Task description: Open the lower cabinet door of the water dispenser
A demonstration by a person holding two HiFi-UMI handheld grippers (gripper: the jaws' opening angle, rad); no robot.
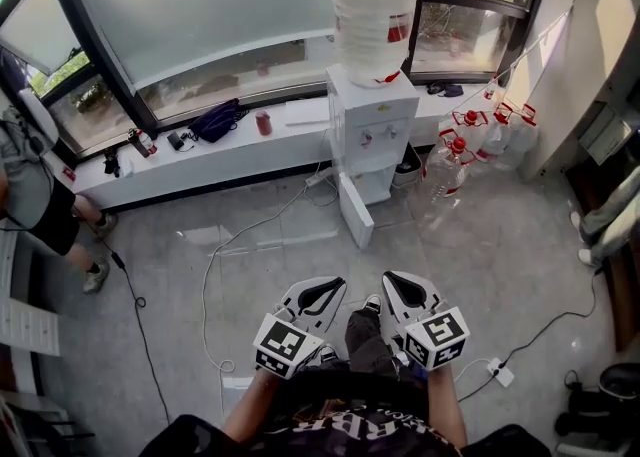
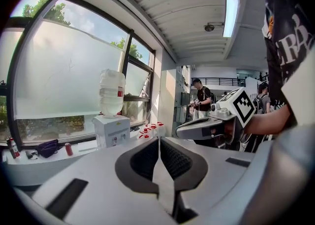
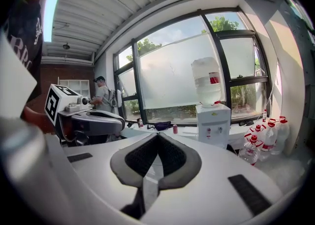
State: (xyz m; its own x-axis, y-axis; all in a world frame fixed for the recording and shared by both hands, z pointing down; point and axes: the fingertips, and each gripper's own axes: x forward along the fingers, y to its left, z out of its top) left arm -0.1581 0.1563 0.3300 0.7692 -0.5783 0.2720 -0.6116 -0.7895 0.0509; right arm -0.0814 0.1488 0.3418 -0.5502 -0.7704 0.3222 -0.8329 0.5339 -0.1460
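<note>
**Both grippers shut and empty, well back from the dispenser**

Left gripper (image 1: 334, 286) and right gripper (image 1: 396, 278) sit side by side close in front of the person's body, noses pointing ahead and slightly down. In each gripper view the dark pads meet along a closed seam with nothing between them. Neither tool holds anything.

Water dispenser (image 1: 372, 110) stands well apart, across bare floor (image 1: 480, 275), against the white window ledge (image 1: 230, 150). An inverted bottle (image 1: 372, 15) sits on top. Spare bottles (image 1: 462, 150) with red caps cluster on the floor to its right. A loose cable (image 1: 208, 285) trails over the floor on the left.

Lower cabinet door (image 1: 356, 213): a white upright leaf, long axis vertical. It already juts out from the cabinet front toward the person, seemingly hinged at the dispenser's left edge with its free edge nearest us. By my reading the door is open and the task looks done, or nearly so.

Key relation: the dispenser lies almost dead ahead, on a line between the two tools. The leaf sits a shade to the left gripper's side, so that hand has the slightly straighter line. Either hand would first need a long approach and parted jaws.
</note>
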